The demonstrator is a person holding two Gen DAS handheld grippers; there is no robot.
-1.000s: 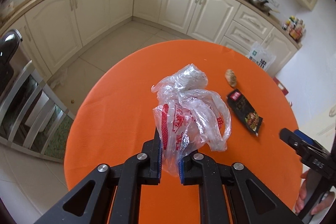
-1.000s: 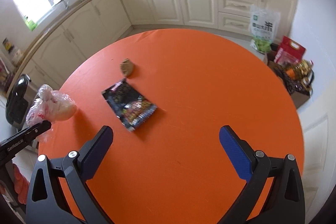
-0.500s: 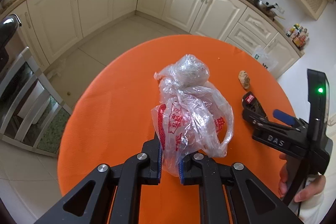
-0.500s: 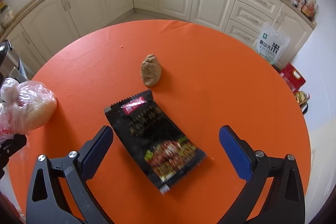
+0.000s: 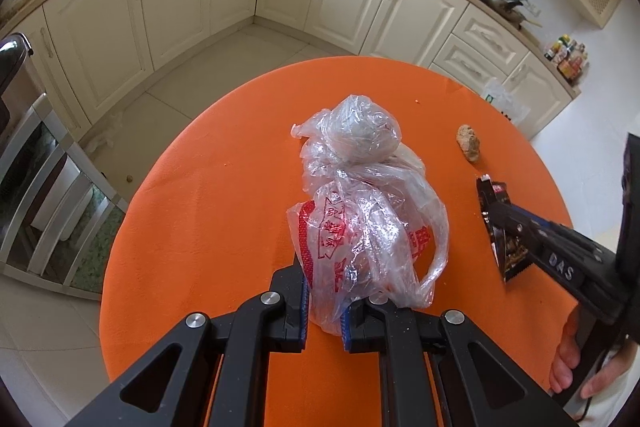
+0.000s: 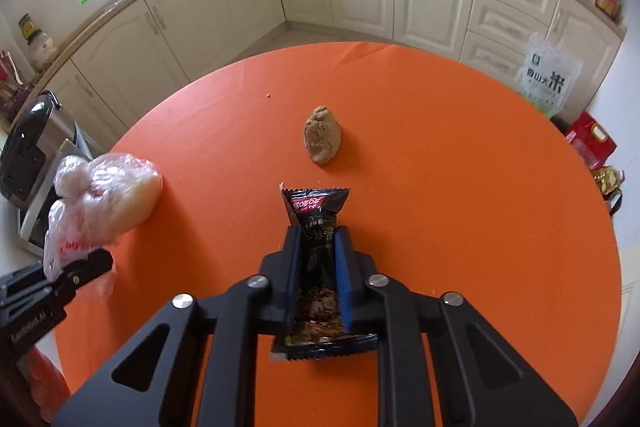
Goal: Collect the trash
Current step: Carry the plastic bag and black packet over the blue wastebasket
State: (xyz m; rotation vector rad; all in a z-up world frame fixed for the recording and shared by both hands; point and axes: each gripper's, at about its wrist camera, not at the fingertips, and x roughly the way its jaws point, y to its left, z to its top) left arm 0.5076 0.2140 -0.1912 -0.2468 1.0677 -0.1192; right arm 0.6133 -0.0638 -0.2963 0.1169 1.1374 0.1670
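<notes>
Right gripper (image 6: 316, 279) jaws just closed on black snack wrapper (image 6: 316, 211) — pickup apparently secured. Left gripper (image 5: 324, 311) stays clenched on plastic bag (image 5: 360, 211); brown lump (image 6: 322, 141) remains ahead, uncollected.

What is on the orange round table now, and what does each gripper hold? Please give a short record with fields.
surface: orange round table
left gripper: shut on clear plastic bag with red print
right gripper: jaws have just been closing; shut on black snack wrapper
loose item: brown crumpled lump, lying beyond the wrapper, apart from it
not yet collected: brown lump
</notes>
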